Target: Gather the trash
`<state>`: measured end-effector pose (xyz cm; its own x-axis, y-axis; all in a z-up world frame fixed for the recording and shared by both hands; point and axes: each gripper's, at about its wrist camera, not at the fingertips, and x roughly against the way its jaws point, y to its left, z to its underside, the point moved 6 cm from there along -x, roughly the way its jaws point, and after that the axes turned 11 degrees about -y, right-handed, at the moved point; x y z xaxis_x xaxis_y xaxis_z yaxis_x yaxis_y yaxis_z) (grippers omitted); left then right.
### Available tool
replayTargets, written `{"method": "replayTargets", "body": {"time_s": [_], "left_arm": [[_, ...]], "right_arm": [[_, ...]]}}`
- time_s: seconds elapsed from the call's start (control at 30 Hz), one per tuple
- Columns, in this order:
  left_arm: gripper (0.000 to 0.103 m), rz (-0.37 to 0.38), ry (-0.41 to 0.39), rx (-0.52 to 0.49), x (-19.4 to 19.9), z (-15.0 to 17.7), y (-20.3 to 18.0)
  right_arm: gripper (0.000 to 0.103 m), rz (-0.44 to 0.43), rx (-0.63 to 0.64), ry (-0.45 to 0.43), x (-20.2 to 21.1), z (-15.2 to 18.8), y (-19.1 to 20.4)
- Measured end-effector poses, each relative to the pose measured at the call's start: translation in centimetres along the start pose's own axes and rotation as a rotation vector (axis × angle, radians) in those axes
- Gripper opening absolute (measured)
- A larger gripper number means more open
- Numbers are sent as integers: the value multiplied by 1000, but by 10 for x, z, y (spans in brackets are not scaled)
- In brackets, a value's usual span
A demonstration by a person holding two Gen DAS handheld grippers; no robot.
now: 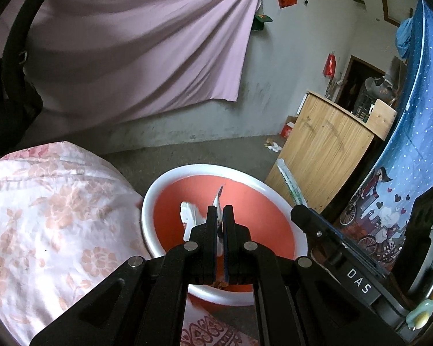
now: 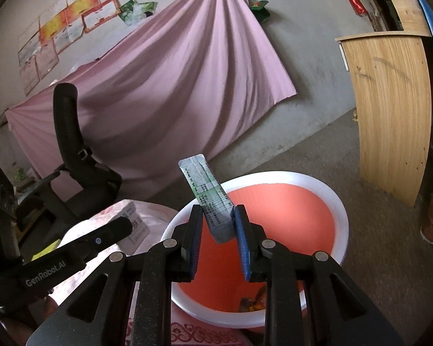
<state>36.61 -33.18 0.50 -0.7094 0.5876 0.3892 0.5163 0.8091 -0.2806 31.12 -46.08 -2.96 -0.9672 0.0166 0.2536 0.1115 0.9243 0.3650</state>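
A red basin with a white rim (image 1: 170,176) stands on the floor below both grippers. My left gripper (image 1: 220,209) is shut on a crumpled white paper scrap (image 1: 189,214) that hangs over the basin's inside. In the right wrist view my right gripper (image 2: 218,207) is shut on a narrow green-and-white packet (image 2: 205,184), which sticks up tilted over the basin rim (image 2: 303,178). The left wrist view shows that packet (image 1: 288,181) and the right gripper (image 1: 298,210) at the basin's right edge. The left gripper (image 2: 124,225) sits at the basin's left.
Floral bedding (image 1: 43,216) bulges left of the basin. A wooden cabinet (image 1: 326,150) stands to the right, with a blue curtain (image 1: 418,115) beyond it. A black chair (image 2: 69,144) sits far left. Small litter (image 1: 274,147) lies on the floor by the cabinet. Orange scraps (image 2: 254,302) lie in the basin.
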Motion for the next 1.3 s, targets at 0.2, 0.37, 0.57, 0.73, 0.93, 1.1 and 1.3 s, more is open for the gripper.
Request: {"method": "replayTargets", "body": {"time_s": [0.2, 0.37, 0.57, 0.73, 0.93, 1.1, 1.3], "left_arm": [[10, -11, 17, 4, -6, 3, 1], [19, -18, 10, 27, -3, 4, 7], [20, -33, -1, 46, 4, 1, 16], [25, -56, -14, 49, 10, 0, 21], [37, -89, -49, 63, 27, -1, 33], [48, -133, -84, 59, 46, -3, 44], [67, -205, -147, 38, 73, -6, 59]], "right_arm": [[22, 0, -4, 12, -2, 1, -3], [22, 1, 0, 24, -3, 2, -3], [23, 4, 6, 31, -5, 3, -3], [29, 6, 8, 30, -5, 3, -4], [31, -1, 14, 24, -5, 5, -2], [38, -6, 40, 1, -1, 3, 3], [51, -28, 85, -56, 7, -2, 18]]}}
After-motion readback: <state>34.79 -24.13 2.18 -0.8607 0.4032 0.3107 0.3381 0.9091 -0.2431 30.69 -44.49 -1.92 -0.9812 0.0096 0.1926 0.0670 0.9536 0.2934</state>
